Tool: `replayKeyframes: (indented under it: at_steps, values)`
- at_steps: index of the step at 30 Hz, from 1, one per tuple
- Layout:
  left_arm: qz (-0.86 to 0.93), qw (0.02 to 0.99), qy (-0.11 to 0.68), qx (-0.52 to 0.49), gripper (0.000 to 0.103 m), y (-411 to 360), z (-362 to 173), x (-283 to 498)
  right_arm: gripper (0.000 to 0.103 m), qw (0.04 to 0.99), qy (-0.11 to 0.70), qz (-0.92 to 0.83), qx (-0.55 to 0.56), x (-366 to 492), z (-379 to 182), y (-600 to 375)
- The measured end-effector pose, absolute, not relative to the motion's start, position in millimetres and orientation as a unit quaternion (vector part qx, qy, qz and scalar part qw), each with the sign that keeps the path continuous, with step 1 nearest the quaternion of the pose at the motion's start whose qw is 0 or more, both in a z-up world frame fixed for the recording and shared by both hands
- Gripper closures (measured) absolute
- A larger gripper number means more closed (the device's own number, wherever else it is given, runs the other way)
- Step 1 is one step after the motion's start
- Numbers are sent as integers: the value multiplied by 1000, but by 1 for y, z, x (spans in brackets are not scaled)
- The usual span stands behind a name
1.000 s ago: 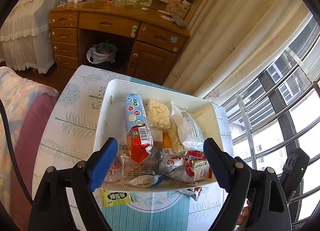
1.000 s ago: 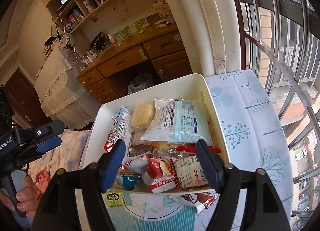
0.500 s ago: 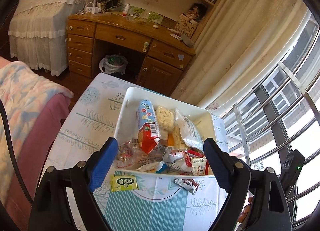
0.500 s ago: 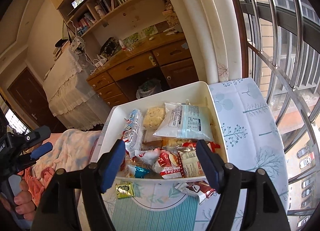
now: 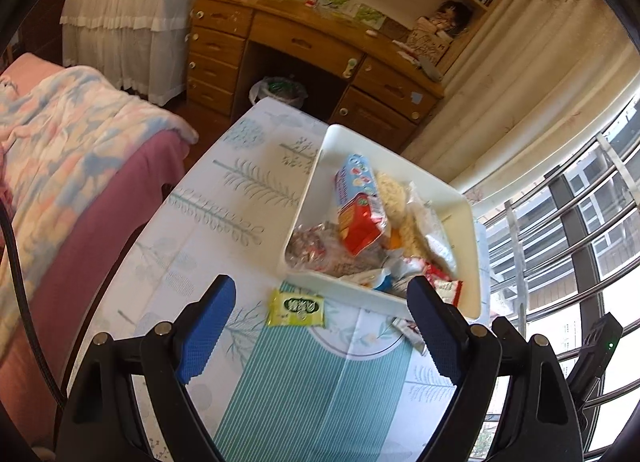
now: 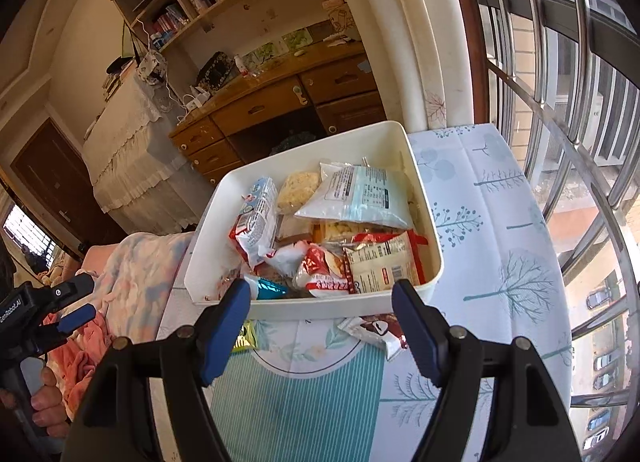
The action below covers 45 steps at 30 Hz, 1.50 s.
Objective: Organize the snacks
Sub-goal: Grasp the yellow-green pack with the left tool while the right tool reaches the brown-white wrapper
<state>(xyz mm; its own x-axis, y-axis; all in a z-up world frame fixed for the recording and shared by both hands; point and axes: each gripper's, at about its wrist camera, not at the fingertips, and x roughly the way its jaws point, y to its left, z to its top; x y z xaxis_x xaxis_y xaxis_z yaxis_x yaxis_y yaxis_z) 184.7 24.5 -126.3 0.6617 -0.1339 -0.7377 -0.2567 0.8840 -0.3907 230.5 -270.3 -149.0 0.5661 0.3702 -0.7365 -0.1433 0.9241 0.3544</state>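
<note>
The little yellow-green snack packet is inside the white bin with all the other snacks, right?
Not quite. The yellow-green snack packet is outside the white bin: it lies flat on the tablecloth just in front of the bin's near wall. The left wrist view shows it plainly. The other snacks are piled inside the bin, as you said.

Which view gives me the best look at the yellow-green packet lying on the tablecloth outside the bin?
The left wrist view: the yellow-green packet lies fully visible, flat on the cloth just before the white bin. In the right wrist view only a sliver shows, mostly hidden behind a finger of the right gripper.
</note>
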Motion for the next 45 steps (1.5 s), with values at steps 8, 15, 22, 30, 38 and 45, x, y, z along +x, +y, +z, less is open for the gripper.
replayKeyframes:
  at_steps: [8, 15, 22, 30, 38, 45]
  values:
    - [44, 861, 449, -237, 16, 20, -154, 188, 29, 859, 482, 135, 108, 226, -177, -270]
    - [38, 839, 491, -229, 16, 6, -187, 209, 29, 842, 518, 119, 89, 234, -208, -274]
    - [50, 805, 553, -209, 16, -9, -227, 235, 29, 822, 558, 99, 65, 242, -240, -277]
    - [64, 781, 591, -191, 16, -18, -262, 269, 29, 823, 559, 99, -5, 251, -264, -263]
    - [76, 762, 619, -175, 16, -22, -287, 292, 29, 828, 546, 118, -47, 258, -281, -247]
    - [88, 752, 629, -178, 17, -20, -298, 299, 29, 833, 538, 120, -57, 260, -289, -247]
